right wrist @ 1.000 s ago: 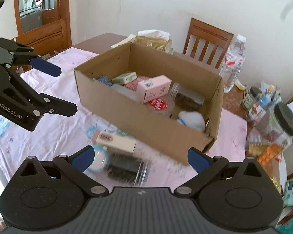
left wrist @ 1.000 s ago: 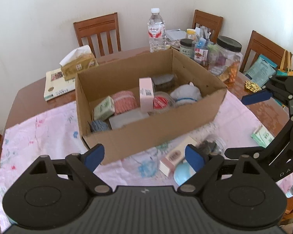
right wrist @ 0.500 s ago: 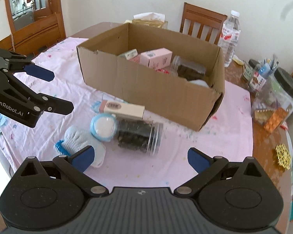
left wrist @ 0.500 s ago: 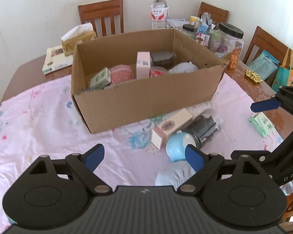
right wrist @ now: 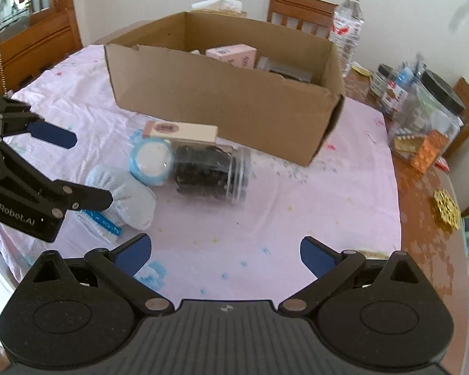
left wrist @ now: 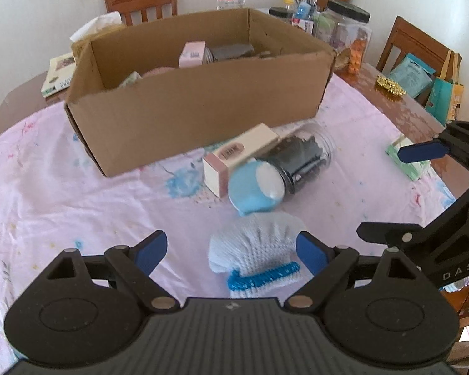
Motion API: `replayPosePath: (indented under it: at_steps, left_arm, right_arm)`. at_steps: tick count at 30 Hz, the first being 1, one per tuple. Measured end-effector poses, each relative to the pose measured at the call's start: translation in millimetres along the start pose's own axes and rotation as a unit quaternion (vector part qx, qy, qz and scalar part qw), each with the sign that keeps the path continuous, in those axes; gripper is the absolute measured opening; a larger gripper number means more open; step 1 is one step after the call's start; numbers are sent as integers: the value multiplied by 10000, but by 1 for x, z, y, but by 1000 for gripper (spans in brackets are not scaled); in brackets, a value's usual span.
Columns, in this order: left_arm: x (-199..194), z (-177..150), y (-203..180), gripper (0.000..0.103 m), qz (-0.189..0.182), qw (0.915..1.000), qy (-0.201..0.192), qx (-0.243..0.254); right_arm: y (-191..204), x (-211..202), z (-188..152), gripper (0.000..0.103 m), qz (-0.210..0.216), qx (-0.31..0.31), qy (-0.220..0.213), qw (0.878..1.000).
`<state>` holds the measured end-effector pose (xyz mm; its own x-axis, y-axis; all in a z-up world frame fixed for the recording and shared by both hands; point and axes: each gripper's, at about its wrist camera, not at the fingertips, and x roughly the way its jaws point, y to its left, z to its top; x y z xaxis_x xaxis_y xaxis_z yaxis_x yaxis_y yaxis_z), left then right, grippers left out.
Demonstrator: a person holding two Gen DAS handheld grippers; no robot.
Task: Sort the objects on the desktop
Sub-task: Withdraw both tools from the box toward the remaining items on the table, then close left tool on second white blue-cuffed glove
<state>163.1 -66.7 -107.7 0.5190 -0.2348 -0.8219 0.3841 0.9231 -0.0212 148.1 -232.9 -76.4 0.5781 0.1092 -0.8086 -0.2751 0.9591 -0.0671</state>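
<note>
Cardboard box (left wrist: 200, 103) sits open on the pink flowered cloth (left wrist: 62, 193) that covers the wooden tabletop (right wrist: 428, 193), with a pink carton (right wrist: 231, 54) and other small items inside it. Just in front of the box lies a cluster of loose things: a long cream carton (left wrist: 239, 153) touching a clear jar (left wrist: 303, 159) of dark contents that lies on its side, its light-blue lid (left wrist: 254, 187) facing the near edge. A white knitted glove (left wrist: 259, 253) with a blue cuff rests just beside the lid, nearer the cameras.

The left gripper (left wrist: 231, 251) hovers low over the cloth with its fingers released and spread wide, the glove lying partly between them but not gripped. The right gripper (right wrist: 223, 256) is also spread open and empty, above bare cloth to the right of the jar. A water bottle (right wrist: 347, 28) and a large black-lidded jar (right wrist: 431, 118) stand beyond the box.
</note>
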Motion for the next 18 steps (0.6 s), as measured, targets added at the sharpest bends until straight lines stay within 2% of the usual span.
replayPosePath:
  at_steps: [11, 18]
  left_arm:
    - [16, -9, -14, 90, -19, 9998, 160, -65]
    - [29, -12, -17, 90, 95, 9997, 232, -83]
  right_arm:
    - [-16, 4, -15, 103, -118, 276, 142, 9994]
    - [-21, 7, -18, 103, -107, 313, 165, 9993]
